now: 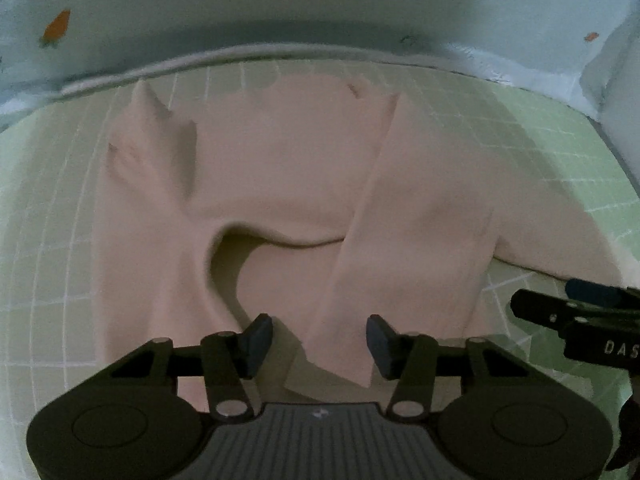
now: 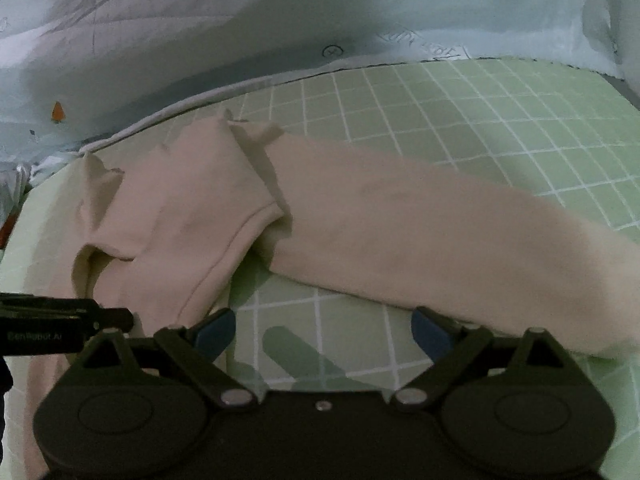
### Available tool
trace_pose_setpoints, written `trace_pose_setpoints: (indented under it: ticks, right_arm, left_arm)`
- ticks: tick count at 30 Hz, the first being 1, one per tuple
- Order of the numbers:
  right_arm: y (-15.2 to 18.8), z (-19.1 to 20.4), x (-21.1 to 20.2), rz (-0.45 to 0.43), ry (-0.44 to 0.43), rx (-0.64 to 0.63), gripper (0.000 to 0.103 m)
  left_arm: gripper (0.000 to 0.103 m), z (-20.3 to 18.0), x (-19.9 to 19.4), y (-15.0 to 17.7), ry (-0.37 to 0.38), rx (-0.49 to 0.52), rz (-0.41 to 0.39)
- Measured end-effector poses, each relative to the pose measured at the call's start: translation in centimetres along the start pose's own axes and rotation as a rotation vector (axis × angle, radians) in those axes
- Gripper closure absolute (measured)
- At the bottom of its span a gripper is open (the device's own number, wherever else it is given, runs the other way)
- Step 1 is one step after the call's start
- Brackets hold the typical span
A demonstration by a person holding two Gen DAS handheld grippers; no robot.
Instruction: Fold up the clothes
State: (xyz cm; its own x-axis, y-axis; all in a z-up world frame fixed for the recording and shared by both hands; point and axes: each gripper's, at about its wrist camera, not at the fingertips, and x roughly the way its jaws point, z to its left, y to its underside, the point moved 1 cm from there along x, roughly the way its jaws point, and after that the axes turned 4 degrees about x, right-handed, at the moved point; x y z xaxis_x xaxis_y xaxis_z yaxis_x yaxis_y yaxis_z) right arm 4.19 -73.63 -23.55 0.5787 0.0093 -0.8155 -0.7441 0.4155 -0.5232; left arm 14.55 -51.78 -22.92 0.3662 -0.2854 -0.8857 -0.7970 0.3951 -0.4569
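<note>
garment [image 1: 280, 184] rumpled mid-frame on bed [image 2: 480, 120] | my left hand-held gripper [image 1: 319, 342], right hand-held gripper [image 2: 324, 330] wide open, empty | pinch edges, keep taut

The left black two-finger tongs [image 1: 319, 343] stand with their jaws spread apart, the two dark blue pads [image 1: 257, 340] facing each other across a clear gap with nothing pinched between them. The right black two-finger tongs [image 2: 323, 332] are spread wider still, their blue pads [image 2: 430, 334] splayed outward on angled linkage arms and gripping nothing. Both point forward and slightly downward, held low. The two sit side by side, close together: the right tongs' tip shows at the right edge of the left wrist view, and the left tongs' tip shows at the left edge of the right wrist view.
</note>
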Motion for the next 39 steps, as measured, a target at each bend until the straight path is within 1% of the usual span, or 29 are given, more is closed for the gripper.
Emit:
trace_pose_setpoints:
  ticks: [1, 2, 3, 4, 8, 13, 15, 19, 25, 27, 29, 32, 34, 39]
  right_arm:
    - [0.0, 0.0, 0.0, -0.001, 0.002, -0.001, 0.007]
    - [0.1, 0.1, -0.1, -0.001, 0.003, -0.001, 0.007]
    - [0.1, 0.1, -0.2, -0.002, 0.004, 0.002, 0.007]
    - [0.2, 0.2, -0.3, -0.003, 0.004, 0.006, 0.007]
    - [0.5, 0.6, -1.5, -0.024, 0.006, 0.002, 0.007]
    - [1.5, 1.6, -5.0, -0.093, -0.002, -0.027, 0.007]
    - [2.2, 2.0, -6.3, -0.111, -0.011, -0.026, 0.008]
    - [4.4, 3.4, -8.9, -0.135, -0.031, -0.036, 0.008]
    - [7.7, 5.0, -10.6, -0.117, -0.063, -0.062, 0.007]
    - [8.7, 5.6, -11.1, -0.112, -0.069, -0.076, 0.007]
    - [9.6, 6.1, -11.5, -0.105, -0.073, -0.085, 0.008]
    - [11.2, 6.7, -12.0, -0.091, -0.079, -0.090, 0.007]
    - [12.3, 7.2, -12.3, -0.079, -0.083, -0.093, 0.007]
    - [14.4, 8.6, -12.8, -0.051, -0.088, -0.117, 0.007]
  left_arm:
    - [0.070, 0.0, -0.5, 0.2, 0.009, -0.012, -0.009]
    - [0.080, 0.1, -1.0, 0.3, 0.018, -0.024, -0.019]
    - [0.093, 0.1, -1.4, 0.5, 0.027, -0.036, -0.028]
    - [0.101, 0.2, -1.9, 0.6, 0.036, -0.048, -0.038]
    - [0.101, 0.3, -3.8, 1.2, 0.072, -0.096, -0.076]
    - [0.101, 0.5, -6.2, 2.0, 0.116, -0.156, -0.123]
    - [0.101, 0.5, -7.9, 3.1, 0.125, -0.171, -0.140]
    - [0.101, 0.6, -10.4, 5.2, 0.138, -0.198, -0.150]
    - [0.101, 2.1, -13.8, 9.3, 0.158, -0.280, -0.154]
    - [0.101, 2.7, -14.5, 10.8, 0.174, -0.322, -0.149]
    - [0.101, 3.4, -15.0, 12.3, 0.207, -0.373, -0.137]
    - [0.101, 5.2, -15.0, 14.9, 0.283, -0.511, -0.103]
    - [0.101, 6.4, -15.0, 16.7, 0.280, -0.578, -0.080]
    - [0.101, 8.1, -14.6, 19.1, 0.217, -0.632, -0.024]
